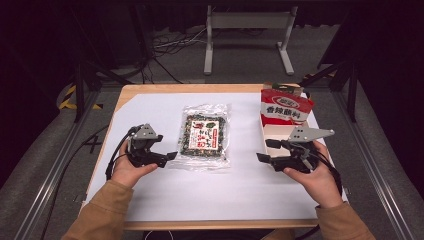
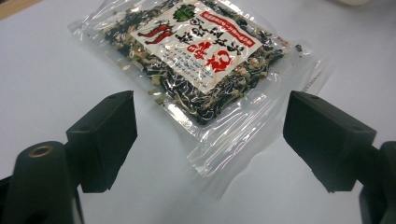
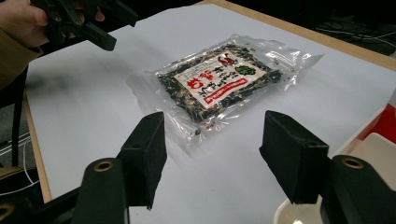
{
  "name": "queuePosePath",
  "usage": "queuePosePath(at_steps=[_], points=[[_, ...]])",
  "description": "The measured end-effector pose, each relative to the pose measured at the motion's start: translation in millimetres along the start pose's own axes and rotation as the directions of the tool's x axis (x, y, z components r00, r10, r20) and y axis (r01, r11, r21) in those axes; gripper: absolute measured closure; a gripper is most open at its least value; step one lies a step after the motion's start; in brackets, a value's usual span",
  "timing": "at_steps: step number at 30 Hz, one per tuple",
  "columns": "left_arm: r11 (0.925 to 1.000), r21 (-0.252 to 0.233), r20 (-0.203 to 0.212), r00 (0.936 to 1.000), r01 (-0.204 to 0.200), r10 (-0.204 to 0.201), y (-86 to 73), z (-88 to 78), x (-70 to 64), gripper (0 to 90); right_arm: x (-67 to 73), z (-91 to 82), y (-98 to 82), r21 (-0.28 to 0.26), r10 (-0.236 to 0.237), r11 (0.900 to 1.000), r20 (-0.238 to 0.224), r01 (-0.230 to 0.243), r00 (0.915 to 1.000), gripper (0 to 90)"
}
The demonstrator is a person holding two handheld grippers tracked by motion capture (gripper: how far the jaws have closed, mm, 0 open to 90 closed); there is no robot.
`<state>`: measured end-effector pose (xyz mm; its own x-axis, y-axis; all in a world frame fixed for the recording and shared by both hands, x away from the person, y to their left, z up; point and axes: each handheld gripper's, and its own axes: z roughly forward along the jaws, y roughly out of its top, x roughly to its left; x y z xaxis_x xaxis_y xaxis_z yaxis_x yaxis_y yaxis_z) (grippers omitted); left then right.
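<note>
A clear packet of dark dried seaweed with a red-and-white label (image 1: 204,136) lies flat on the white sheet at the table's middle. My left gripper (image 1: 169,157) sits just left of its near left corner, jaws open; in the left gripper view the seaweed packet (image 2: 196,56) lies a little ahead of the left gripper (image 2: 210,135), nothing between the pads. My right gripper (image 1: 267,150) hovers to the packet's right, jaws open and empty, pointing left toward it. The right gripper view has the seaweed packet (image 3: 219,81) beyond the right gripper (image 3: 212,154) and the left gripper (image 3: 100,25) at top left.
A red snack bag with white characters (image 1: 285,108) stands in a pale cardboard box (image 1: 272,134) at the right, close behind my right hand. The white sheet (image 1: 210,192) covers most of the wooden table (image 1: 150,90). A metal stand (image 1: 247,25) and cables lie on the floor beyond.
</note>
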<state>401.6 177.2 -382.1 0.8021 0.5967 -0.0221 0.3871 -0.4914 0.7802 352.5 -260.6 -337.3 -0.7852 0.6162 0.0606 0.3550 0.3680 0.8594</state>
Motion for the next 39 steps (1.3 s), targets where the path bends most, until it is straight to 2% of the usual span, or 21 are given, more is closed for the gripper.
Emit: queuePosePath(at_steps=[4, 11, 15, 18, 22, 27, 32, 39], points=[[0.9993, -0.013, 0.025, 0.999, -0.035, 0.036, 1.3, 0.0, -3.1, 17.5, 2.3, 5.3, -1.9, 0.007, 0.003, 1.0, -0.015, -0.003, 0.9999, 39.6], [0.9992, 0.012, 0.039, 0.9985, -0.039, 0.039, -1.1, 10.1, -3.4, 18.4, 4.5, 10.8, -4.0, 0.012, 0.008, 1.0, -0.039, -0.008, 0.9992, 39.1], [0.9975, 0.067, 0.027, 0.9993, 0.024, -0.026, -6.0, 22.6, 0.8, 20.2, 5.6, 14.0, -5.3, 0.016, 0.015, 1.0, -0.048, -0.014, 0.9987, 38.8], [0.9923, 0.119, 0.024, 0.999, 0.034, -0.037, -8.3, 30.8, 0.8, 20.6, 7.2, 16.1, -5.6, 0.018, 0.012, 1.0, -0.052, -0.011, 0.9986, 38.6], [0.9847, 0.173, 0.019, 0.9995, 0.023, -0.027, -9.1, 36.4, -3.2, 21.7, 8.5, 18.5, -6.3, 0.02, 0.015, 1.0, -0.06, -0.014, 0.9981, 37.9], [0.9704, 0.239, 0.03, 0.9985, 0.037, -0.046, -12.9, 47.7, -2.7, 19.9, 8.5, 20.6, -7.9, 0.027, 0.017, 1.0, -0.067, -0.015, 0.9976, 37.7], [0.9594, 0.276, 0.023, 0.9975, 0.058, -0.067, -18.3, 56.4, -1.5, 21.1, 9.5, 22.3, -8.1, 0.028, 0.015, 1.0, -0.072, -0.013, 0.9973, 37.3], [0.9519, 0.304, 0.038, 0.9979, 0.038, -0.052, -20.3, 63.8, -4.3, 21.2, 10.1, 25.5, -9.0, 0.036, 0.013, 0.999, -0.079, -0.011, 0.9968, 36.4]])
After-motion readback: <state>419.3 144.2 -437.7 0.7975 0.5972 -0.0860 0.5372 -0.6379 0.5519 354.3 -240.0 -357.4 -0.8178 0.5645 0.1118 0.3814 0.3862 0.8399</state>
